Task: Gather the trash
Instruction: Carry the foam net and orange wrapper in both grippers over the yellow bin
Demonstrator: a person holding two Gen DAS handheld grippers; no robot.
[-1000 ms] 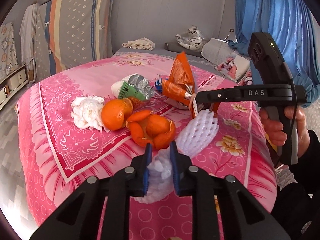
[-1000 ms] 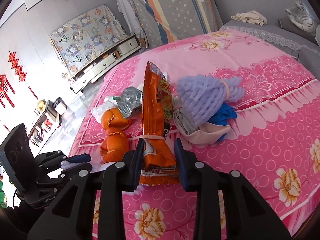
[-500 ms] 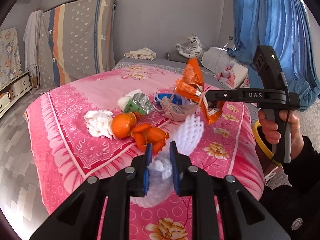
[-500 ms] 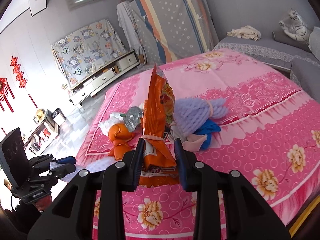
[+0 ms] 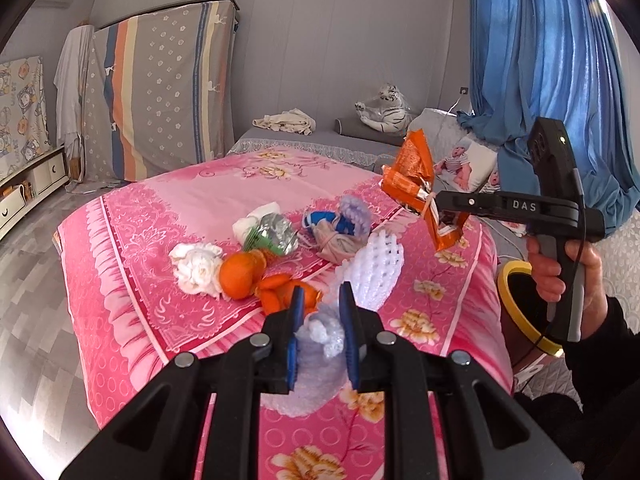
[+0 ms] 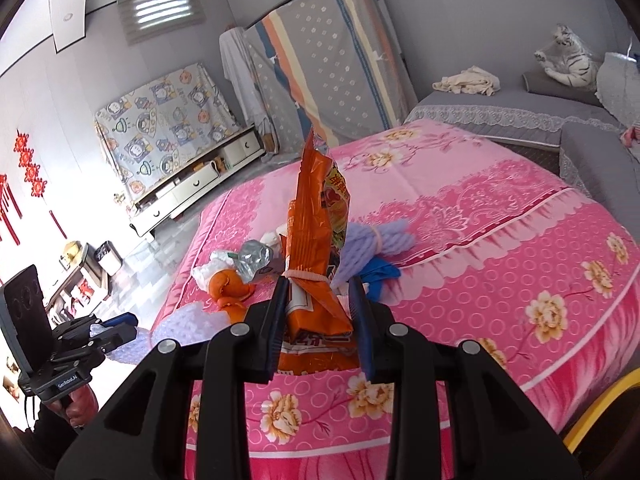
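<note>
An orange snack bag [image 6: 316, 240] is clamped in the right hand-held gripper [image 6: 320, 312] and held above the bed [image 6: 500, 248]. A white foam net [image 5: 372, 268] is pinched by the left hand-held gripper [image 5: 320, 320]. Neither has been dropped into the yellow-rimmed bin [image 5: 516, 312] yet. Orange peels [image 5: 256, 276], tissue [image 5: 196, 268] and other scraps are left on the bed.

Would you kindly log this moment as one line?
left claw: shut on white foam net | right claw: shut on orange snack bag | both lifted | bin beside bed
</note>
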